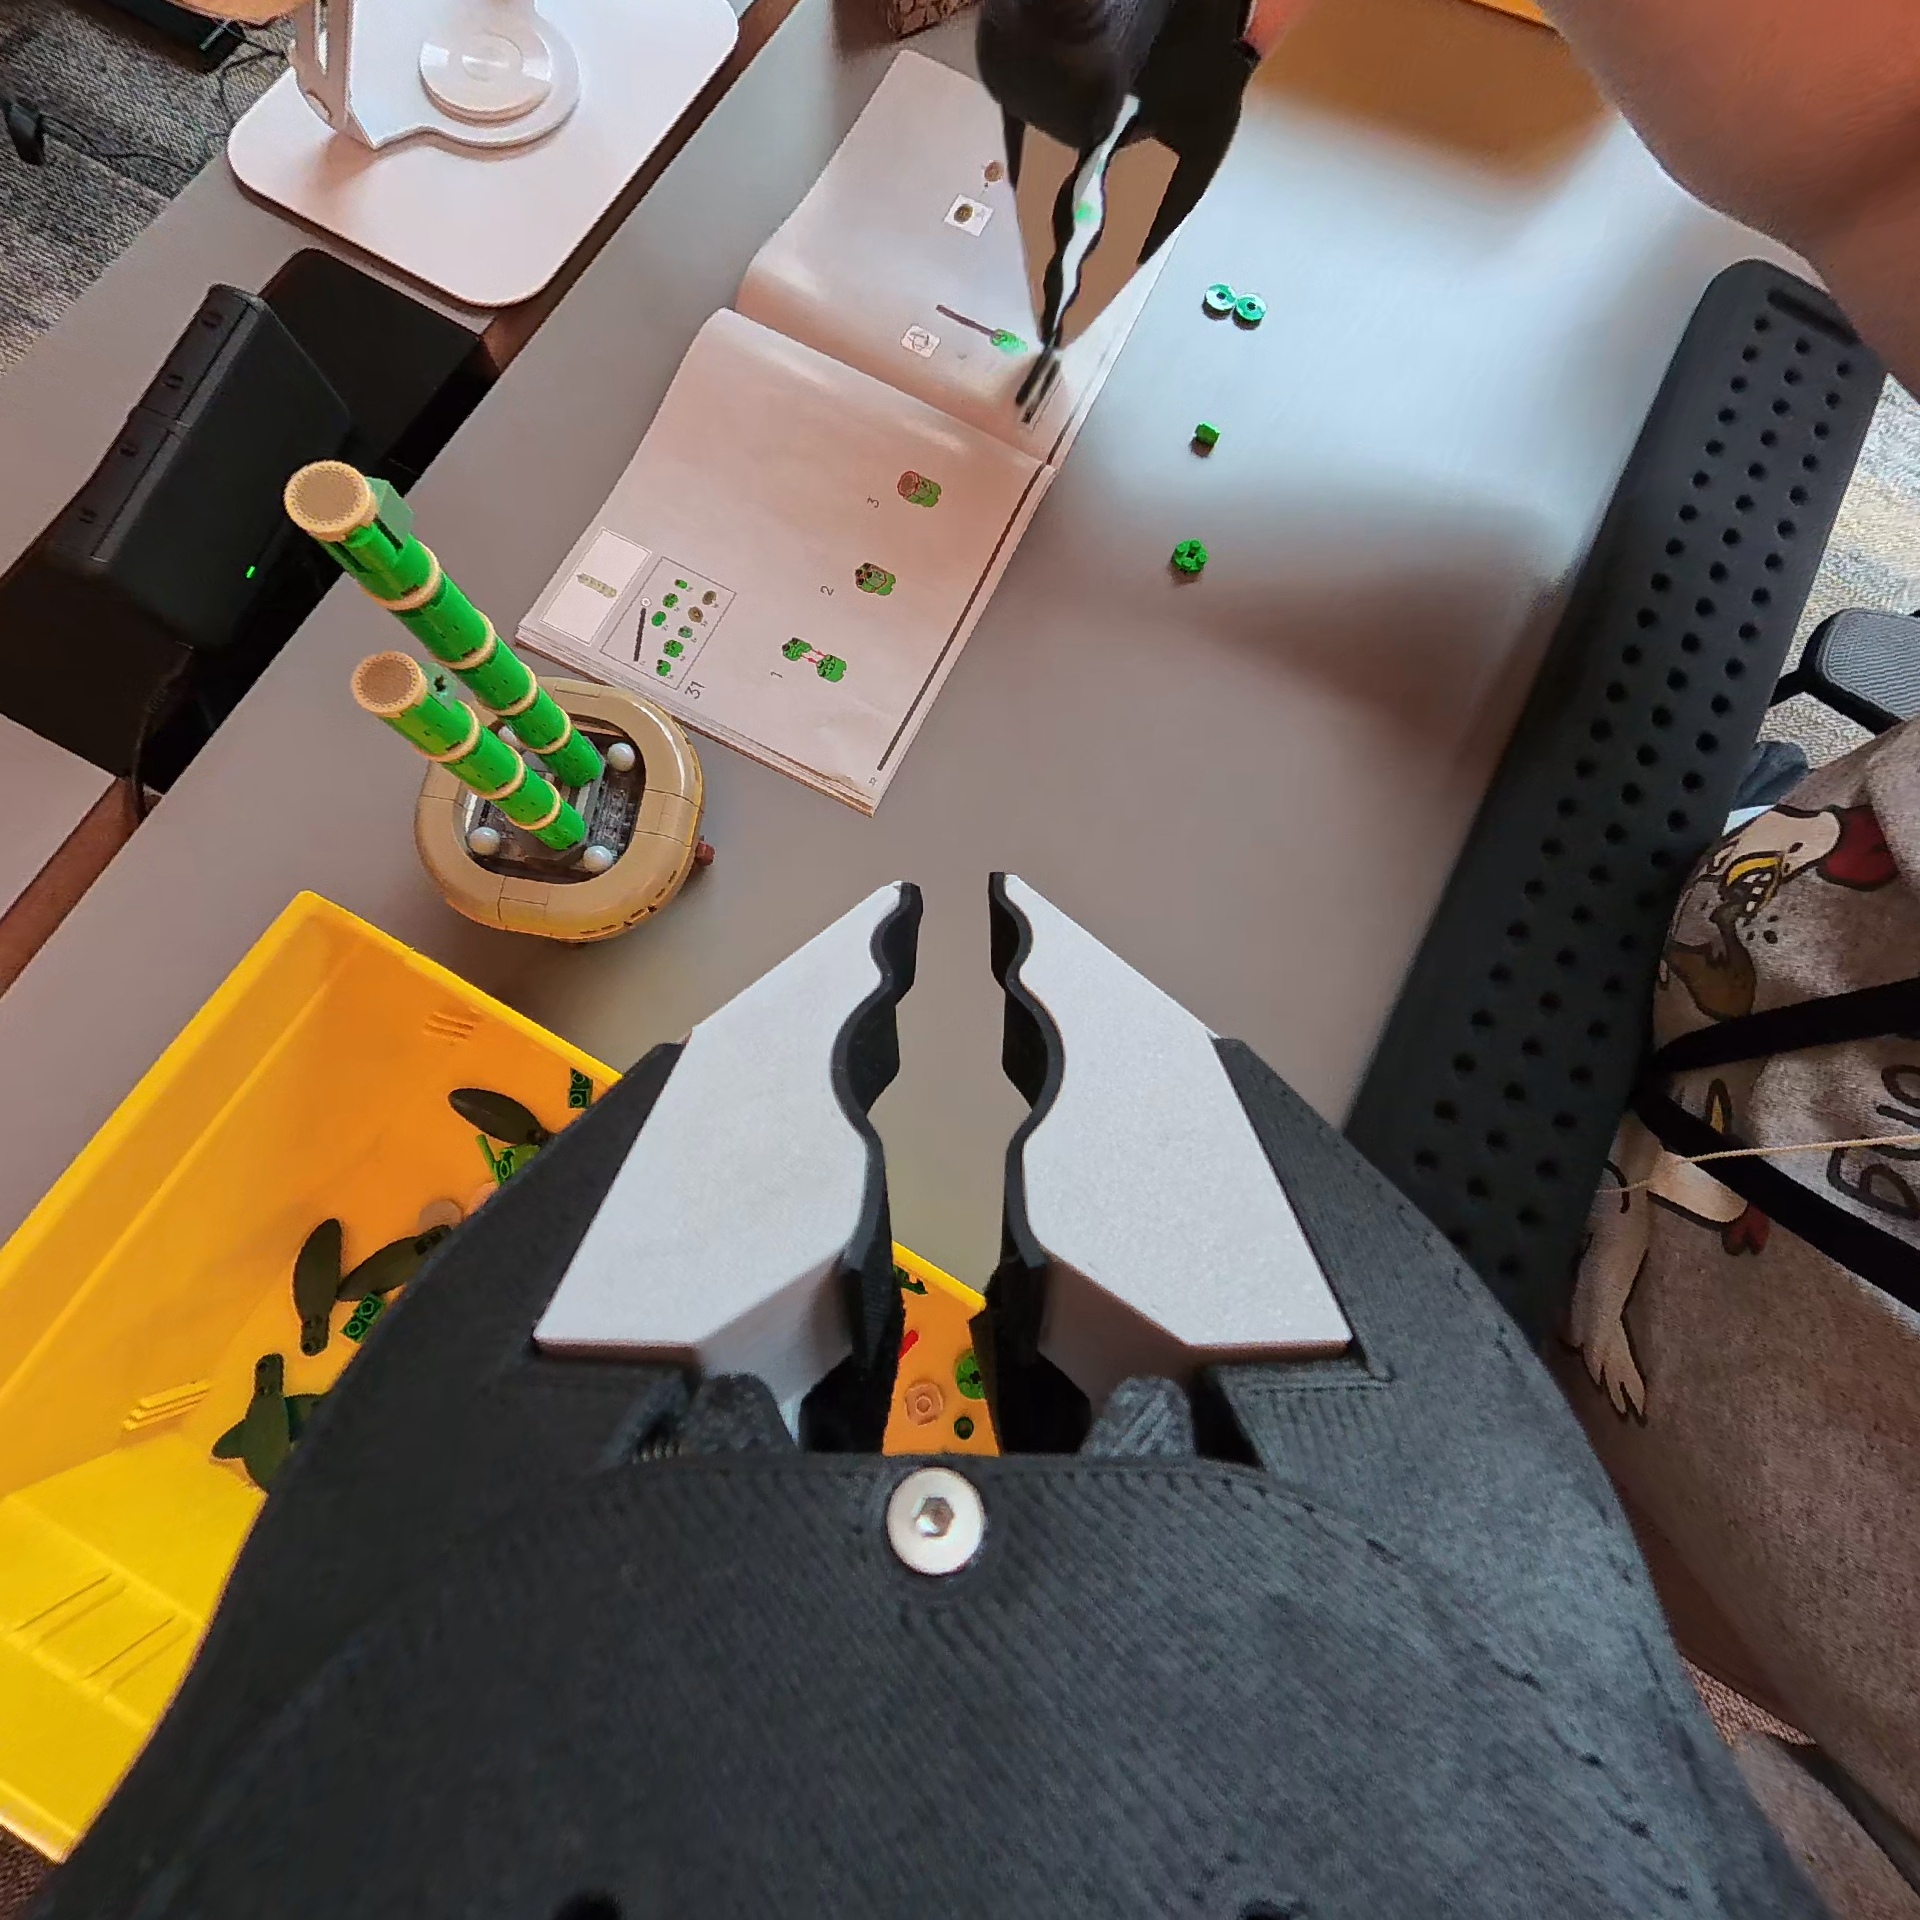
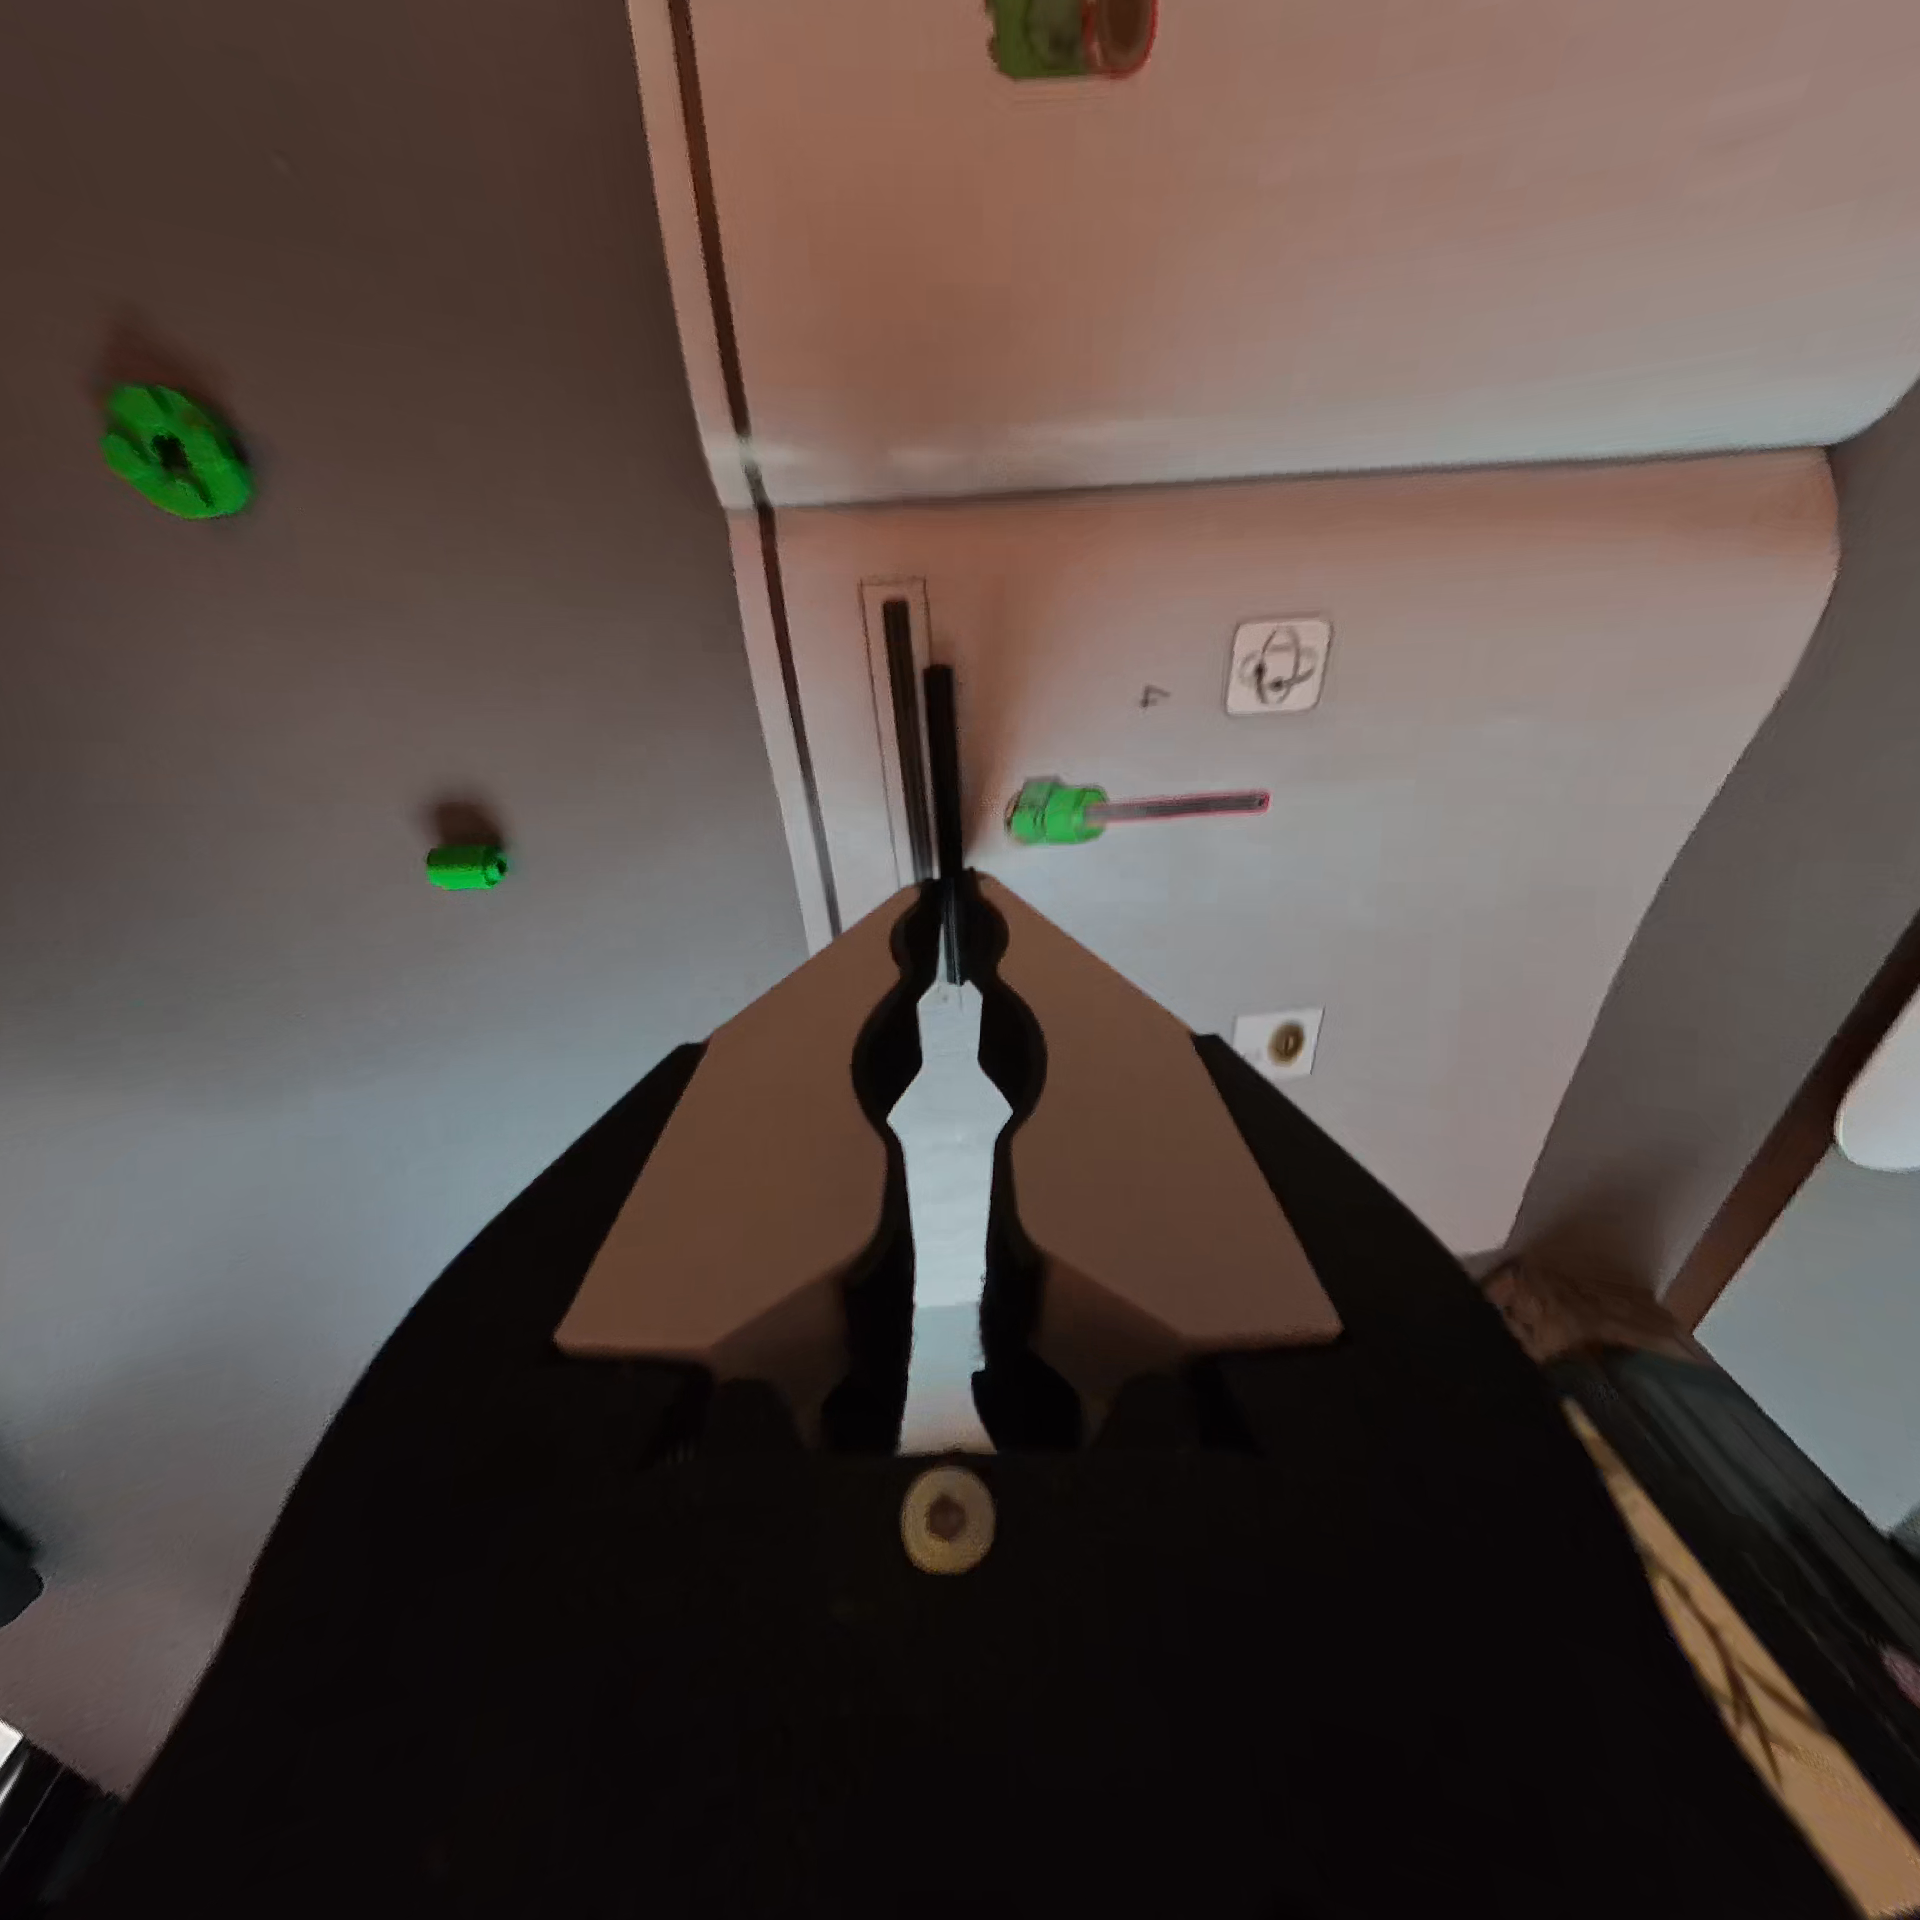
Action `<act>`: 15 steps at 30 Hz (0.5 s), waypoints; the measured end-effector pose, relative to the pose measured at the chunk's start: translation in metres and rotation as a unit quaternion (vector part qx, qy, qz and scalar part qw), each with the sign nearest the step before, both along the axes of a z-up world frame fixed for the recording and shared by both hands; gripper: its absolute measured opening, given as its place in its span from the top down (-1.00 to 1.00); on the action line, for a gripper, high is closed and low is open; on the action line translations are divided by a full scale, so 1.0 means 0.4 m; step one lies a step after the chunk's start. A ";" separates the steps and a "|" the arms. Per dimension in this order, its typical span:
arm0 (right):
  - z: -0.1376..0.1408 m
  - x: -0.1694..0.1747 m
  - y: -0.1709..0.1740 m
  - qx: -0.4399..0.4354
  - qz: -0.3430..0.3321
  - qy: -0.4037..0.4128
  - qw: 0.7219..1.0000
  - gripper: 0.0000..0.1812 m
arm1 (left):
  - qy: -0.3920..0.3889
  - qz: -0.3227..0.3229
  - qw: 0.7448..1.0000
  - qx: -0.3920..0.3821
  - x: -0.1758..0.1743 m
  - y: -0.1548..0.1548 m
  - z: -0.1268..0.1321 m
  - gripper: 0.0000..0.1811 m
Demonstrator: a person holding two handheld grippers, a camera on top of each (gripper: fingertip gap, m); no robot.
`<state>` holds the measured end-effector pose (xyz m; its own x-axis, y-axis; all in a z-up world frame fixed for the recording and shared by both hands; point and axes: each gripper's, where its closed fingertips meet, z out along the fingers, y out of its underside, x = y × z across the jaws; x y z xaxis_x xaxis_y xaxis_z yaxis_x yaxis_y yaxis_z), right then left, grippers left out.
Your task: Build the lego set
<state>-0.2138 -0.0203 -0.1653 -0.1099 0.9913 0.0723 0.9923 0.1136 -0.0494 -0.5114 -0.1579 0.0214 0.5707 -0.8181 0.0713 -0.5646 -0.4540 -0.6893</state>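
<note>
My right gripper [image 2: 945, 883] is shut on a thin black axle rod [image 2: 940, 769] and holds it low over the open instruction booklet [image 2: 1351, 312]. It also shows in the left wrist view [image 1: 1039, 379], over the booklet [image 1: 790, 540]. My left gripper [image 1: 951, 891] is open by a narrow gap and empty above the grey table. A tan pot with two green bamboo stalks [image 1: 551, 800] stands to its left. Loose green pieces lie right of the booklet: two round plates [image 1: 1233, 303], a small piece [image 1: 1205, 434] and a round brick [image 1: 1190, 556]. In the right wrist view a round piece [image 2: 177, 452] and a small one [image 2: 465, 864] show.
A yellow bin [image 1: 156, 1247] with dark green leaf pieces sits at the lower left, partly under my left gripper. A black perforated chair back [image 1: 1621, 748] runs along the table's right edge. A white stand base [image 1: 488, 135] and a black box [image 1: 187, 488] are at the far left. My right tips are roughly 8 cm from the small piece [image 1: 1205, 434]. It turns up in the right wrist view [image 2: 486, 876] as well. To the round brick [image 1: 1190, 556]: right tips about 12 cm, left tips about 30 cm. The right camera catches it too, in the right wrist view [image 2: 184, 462].
</note>
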 end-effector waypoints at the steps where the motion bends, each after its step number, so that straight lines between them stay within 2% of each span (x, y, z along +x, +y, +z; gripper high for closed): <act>1: 0.007 0.018 -0.005 0.010 -0.004 -0.007 1.000 0.96 | -0.001 0.000 1.000 0.000 0.000 0.000 0.001 0.87; 6: 0.059 0.083 -0.100 0.020 -0.068 0.047 0.996 0.97 | 0.000 -0.003 1.000 0.001 0.002 -0.004 0.002 0.87; 10: 0.033 0.142 -0.164 0.023 -0.107 0.022 0.994 0.97 | 0.004 -0.005 1.000 0.000 0.004 -0.006 -0.002 0.87; 15: 0.002 0.142 -0.158 0.048 -0.105 0.015 0.993 0.96 | 0.003 -0.001 1.000 0.000 -0.002 -0.002 -0.002 0.87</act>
<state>-0.1569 -0.0835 -0.1645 0.1032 0.9805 0.1670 0.9927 -0.0910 -0.0791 -0.5124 -0.1585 0.0206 0.5697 -0.8190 0.0688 -0.5693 -0.4536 -0.6857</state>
